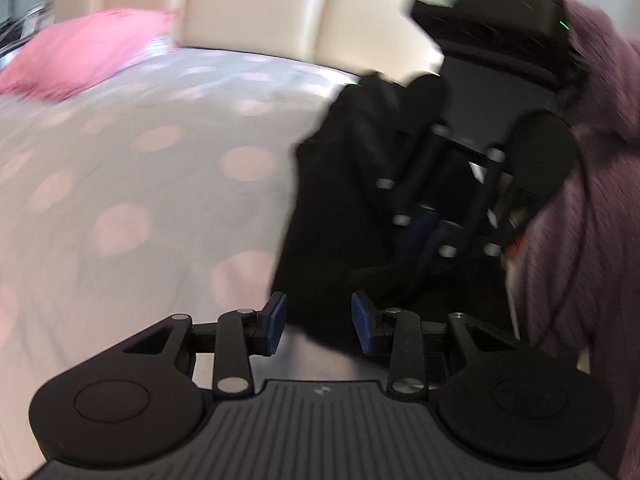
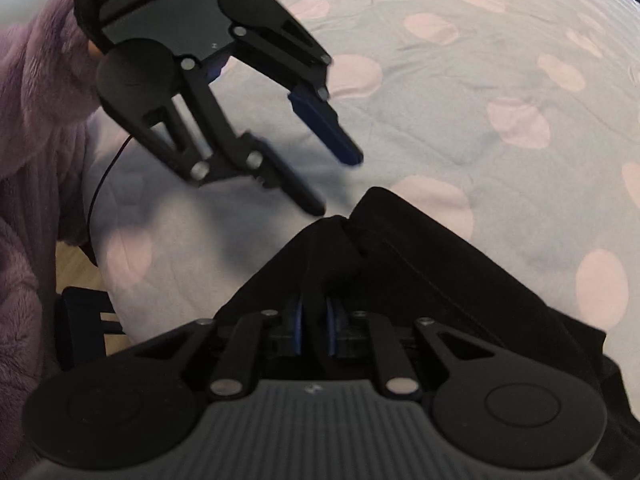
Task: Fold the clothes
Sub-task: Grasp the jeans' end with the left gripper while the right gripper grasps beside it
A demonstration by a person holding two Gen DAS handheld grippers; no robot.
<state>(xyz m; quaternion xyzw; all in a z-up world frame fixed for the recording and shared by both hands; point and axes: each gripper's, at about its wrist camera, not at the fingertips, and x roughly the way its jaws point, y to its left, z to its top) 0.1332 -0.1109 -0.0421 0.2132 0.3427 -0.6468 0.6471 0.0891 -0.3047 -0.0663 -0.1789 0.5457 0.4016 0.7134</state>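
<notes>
Two claws are in view over a bed (image 2: 460,128) covered with a pale grey quilt bearing pink spots. One black garment (image 2: 420,264) lies bunched on that quilt, near the bed's edge on the side of the person in a purple fleece sleeve (image 2: 28,128).

Right claw (image 2: 314,330): narrow, its blue pads pressed on a raised fold of the black garment, which fills the gap between them. The rest of the cloth spreads away from the claw onto the quilt.

Left claw (image 1: 319,322): partly spread, blue pads apart. In the left wrist view the garment's lower edge sits in the gap, but the pads do not press on it. In the right wrist view this claw hangs above the quilt, just beyond the garment's peak, fingertips angled down toward it.

A pink pillow (image 1: 80,56) lies at the bed's far end, well apart from the garment. Both views are blurred.
</notes>
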